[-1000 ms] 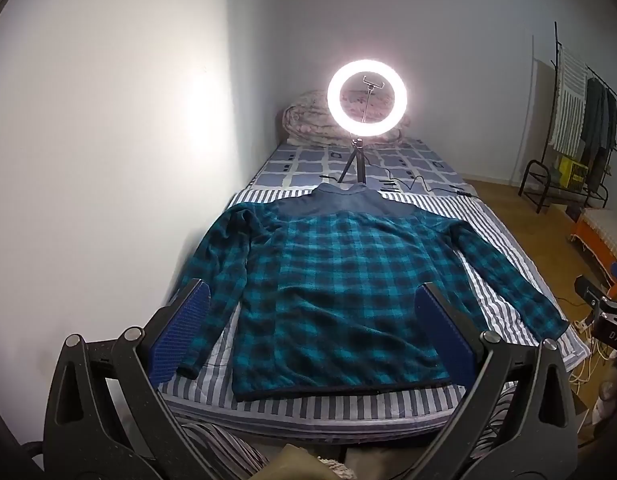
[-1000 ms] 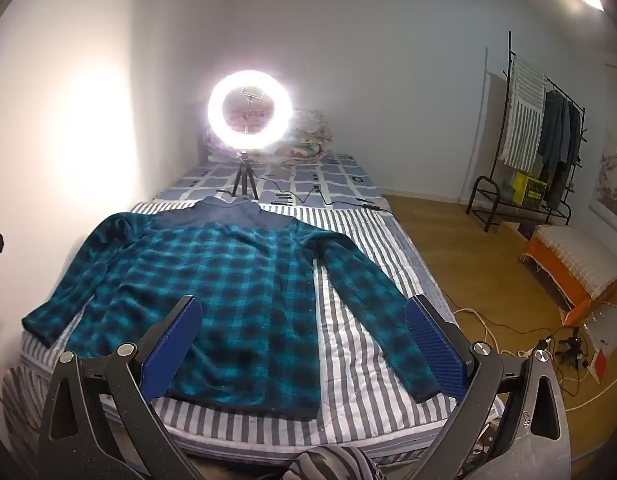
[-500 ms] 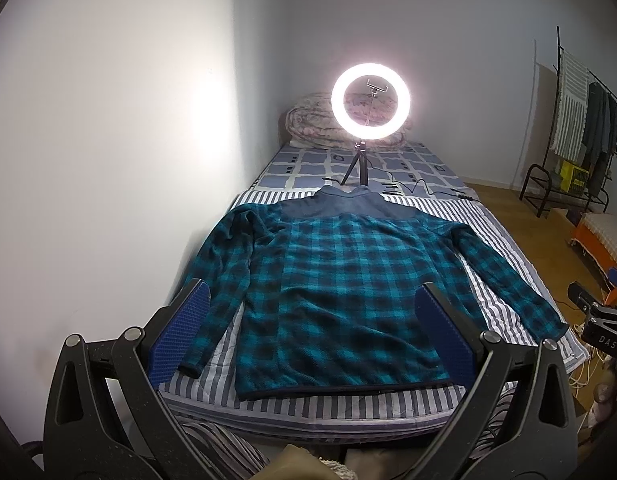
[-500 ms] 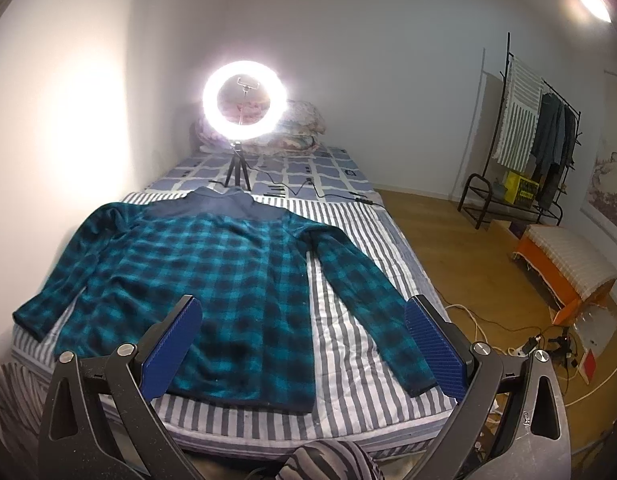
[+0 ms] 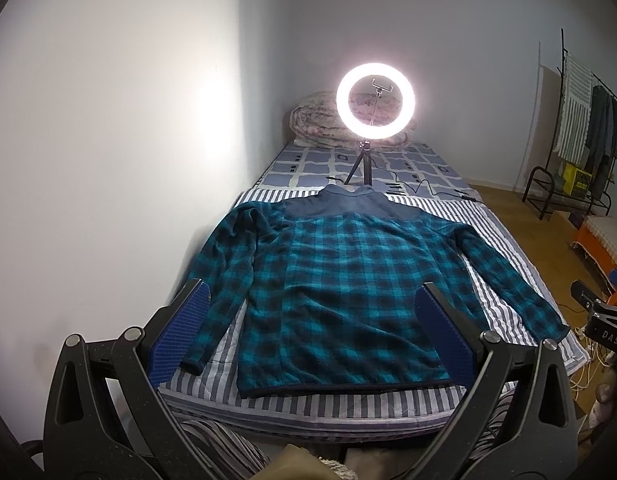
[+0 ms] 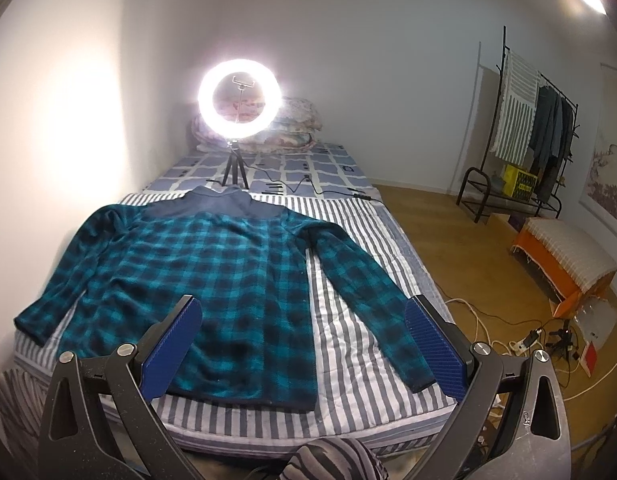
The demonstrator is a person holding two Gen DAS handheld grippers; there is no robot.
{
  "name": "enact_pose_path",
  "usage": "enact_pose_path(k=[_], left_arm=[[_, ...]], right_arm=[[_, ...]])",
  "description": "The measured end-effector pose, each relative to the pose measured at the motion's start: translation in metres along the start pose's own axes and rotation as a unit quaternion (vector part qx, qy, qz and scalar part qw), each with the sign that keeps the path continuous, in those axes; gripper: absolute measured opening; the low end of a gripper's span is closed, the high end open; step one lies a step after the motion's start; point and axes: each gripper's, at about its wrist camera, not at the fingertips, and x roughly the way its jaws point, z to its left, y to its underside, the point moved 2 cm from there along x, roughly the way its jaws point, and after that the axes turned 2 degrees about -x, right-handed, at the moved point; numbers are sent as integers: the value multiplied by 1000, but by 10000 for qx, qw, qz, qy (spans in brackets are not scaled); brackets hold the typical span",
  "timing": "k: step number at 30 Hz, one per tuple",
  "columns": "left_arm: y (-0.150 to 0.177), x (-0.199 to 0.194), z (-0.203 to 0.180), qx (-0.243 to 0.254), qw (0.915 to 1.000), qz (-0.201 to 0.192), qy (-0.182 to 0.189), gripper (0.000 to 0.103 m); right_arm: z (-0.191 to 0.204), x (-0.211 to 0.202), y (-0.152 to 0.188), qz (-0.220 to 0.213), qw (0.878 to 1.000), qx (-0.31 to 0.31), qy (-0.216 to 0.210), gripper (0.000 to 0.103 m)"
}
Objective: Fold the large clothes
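A teal and black plaid fleece shirt (image 5: 340, 292) with a dark blue yoke lies flat on the striped bed cover (image 5: 348, 404), sleeves spread out and hem toward me. It also shows in the right wrist view (image 6: 212, 276). My left gripper (image 5: 312, 332) is open and empty, held above the near end of the bed over the hem. My right gripper (image 6: 304, 340) is open and empty, above the shirt's right side and right sleeve (image 6: 372, 300). Part of the right gripper (image 5: 600, 320) shows at the left view's right edge.
A lit ring light on a small tripod (image 5: 374, 100) stands behind the collar, with cables (image 6: 308, 188) on the bed. A rolled quilt (image 5: 316, 124) lies at the far end. A wall runs along the bed's left. A clothes rack (image 6: 524, 128), an orange stool (image 6: 564, 264) and floor cables (image 6: 508, 332) are to the right.
Both grippers have risen and drawn back slightly, so the shirt sits a little lower and farther in both views. Jaws stay open. The shirt has not moved.
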Motion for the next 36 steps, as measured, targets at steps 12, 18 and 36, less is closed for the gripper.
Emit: enact_pose_path(k=[12,18,36], left_arm=[[0,-2,4,-7,10000,7,-1,103],[-1,-3,9,-16,10000,26,-48,103],[10,6,14,-74,9998,52,-204,103]], right_arm=[[2,-1,-5,-80,9999,-18,-75,101],[3,-1,-7,-126,9999,-34,-94,101],[15,-2,-13,-275,9992,-123,-245,101]])
